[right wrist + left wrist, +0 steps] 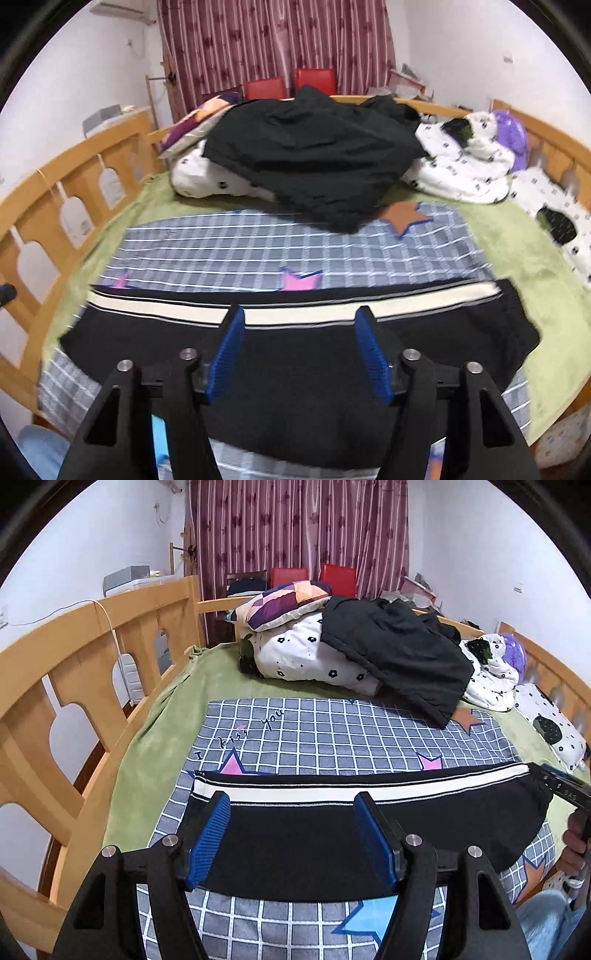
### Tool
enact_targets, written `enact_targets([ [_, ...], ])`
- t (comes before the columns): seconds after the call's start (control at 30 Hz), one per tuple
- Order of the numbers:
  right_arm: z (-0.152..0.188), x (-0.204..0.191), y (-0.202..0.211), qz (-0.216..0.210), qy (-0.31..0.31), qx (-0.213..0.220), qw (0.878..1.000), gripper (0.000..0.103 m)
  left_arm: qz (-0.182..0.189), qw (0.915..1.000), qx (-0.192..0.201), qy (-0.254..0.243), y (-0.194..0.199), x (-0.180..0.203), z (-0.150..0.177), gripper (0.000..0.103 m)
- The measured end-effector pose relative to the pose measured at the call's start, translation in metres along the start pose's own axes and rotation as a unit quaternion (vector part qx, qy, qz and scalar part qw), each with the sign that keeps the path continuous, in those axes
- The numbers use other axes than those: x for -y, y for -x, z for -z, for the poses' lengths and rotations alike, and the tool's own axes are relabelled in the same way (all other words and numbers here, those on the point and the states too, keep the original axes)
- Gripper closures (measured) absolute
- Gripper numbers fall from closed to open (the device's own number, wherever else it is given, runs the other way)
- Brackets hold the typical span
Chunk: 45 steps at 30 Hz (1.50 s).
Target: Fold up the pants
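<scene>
even indoor light, soft shadows; right view motion-blurred; fisheye warp w/ dark corners

black pants with a white side stripe, grey-blue grid sheet with pink, blue and orange stars, green blanket, maroon striped curtain, white flower-print quilt, blue-padded black jaws

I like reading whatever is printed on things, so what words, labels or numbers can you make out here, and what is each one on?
"I kiss you": handwritten-style lettering on the checked sheet, running up past the pink star.
Small pale characters on the right gripper at the edge of the left wrist view: too small and upside down to read.
Black pants, curtain, patterned bedding: no text visible.
The right wrist view is too blurred to read anything.
</scene>
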State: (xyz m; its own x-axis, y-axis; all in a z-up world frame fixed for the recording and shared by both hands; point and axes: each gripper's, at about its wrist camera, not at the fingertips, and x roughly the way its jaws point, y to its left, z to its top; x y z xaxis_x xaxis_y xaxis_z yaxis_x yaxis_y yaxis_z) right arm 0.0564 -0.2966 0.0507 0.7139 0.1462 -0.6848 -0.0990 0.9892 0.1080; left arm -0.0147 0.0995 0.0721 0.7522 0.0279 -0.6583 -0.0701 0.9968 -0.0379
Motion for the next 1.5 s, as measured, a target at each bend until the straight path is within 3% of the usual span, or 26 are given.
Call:
enact_targets([
  [0.17,0.028,-0.01,-0.017,-0.039,-0.032,-0.008,0.999,0.04,0.052,0.9963,-0.02,0.065,-0.021,-0.028,0.044,0.029],
  [0.27,0.048,-0.003,-0.03,-0.036,-0.04,0.01,0.998,0.04,0.076,0.988,-0.034,0.13,-0.055,-0.059,0.091,0.029],
  [0.4,0.078,0.019,-0.047,-0.02,-0.033,0.043,0.998,0.04,0.043,0.982,-0.056,0.175,-0.098,-0.092,0.143,0.031],
  [0.47,0.088,0.037,-0.054,-0.019,-0.056,0.05,0.997,0.04,0.036,0.9738,-0.066,0.215,-0.118,-0.115,0.16,0.031],
  [0.6,0.092,0.059,-0.072,-0.036,-0.091,0.024,0.995,0.04,0.024,0.9558,-0.078,0.282,-0.147,-0.154,0.171,0.031],
  [0.67,0.092,0.06,-0.077,-0.003,-0.078,0.029,0.996,0.04,0.023,0.9534,-0.069,0.293,-0.155,-0.166,0.169,0.031],
  [0.73,0.093,0.06,-0.084,0.003,-0.069,0.021,0.997,0.04,0.012,0.9515,-0.059,0.302,-0.16,-0.173,0.167,0.031],
  [0.8,0.095,0.06,-0.088,-0.002,-0.068,0.015,0.998,0.04,-0.003,0.9506,-0.06,0.305,-0.171,-0.179,0.161,0.04],
  [0.93,0.099,0.054,-0.092,-0.001,-0.054,0.005,0.999,0.04,-0.041,0.952,-0.065,0.296,-0.187,-0.183,0.145,0.047],
  [1.0,0.102,0.049,-0.088,0.004,-0.038,0.01,0.999,0.04,-0.057,0.9527,-0.069,0.29,-0.188,-0.19,0.139,0.065],
  [1.07,0.106,0.045,-0.083,0.018,-0.014,0.018,1.0,0.04,-0.071,0.9536,-0.066,0.285,-0.185,-0.193,0.131,0.072],
  [1.17,0.111,0.045,-0.073,0.029,0.007,0.028,0.999,0.04,-0.104,0.9664,-0.039,0.232,-0.169,-0.172,0.11,0.081],
  [1.23,0.114,0.048,-0.067,0.036,0.016,0.035,0.999,0.04,-0.142,0.9766,-0.009,0.161,-0.152,-0.134,0.086,0.083],
  [1.33,0.119,0.061,-0.056,0.046,0.02,0.045,0.998,0.04,-0.151,0.9863,0.033,0.058,-0.133,-0.061,0.05,0.084],
  [1.43,0.122,0.079,-0.046,0.062,0.009,0.051,0.997,0.04,-0.129,0.9896,0.059,-0.025,-0.122,0.019,0.029,0.085],
  [1.5,0.125,0.094,-0.039,0.076,-0.003,0.06,0.995,0.04,-0.083,0.9924,0.062,-0.067,-0.121,0.077,0.024,0.085],
])
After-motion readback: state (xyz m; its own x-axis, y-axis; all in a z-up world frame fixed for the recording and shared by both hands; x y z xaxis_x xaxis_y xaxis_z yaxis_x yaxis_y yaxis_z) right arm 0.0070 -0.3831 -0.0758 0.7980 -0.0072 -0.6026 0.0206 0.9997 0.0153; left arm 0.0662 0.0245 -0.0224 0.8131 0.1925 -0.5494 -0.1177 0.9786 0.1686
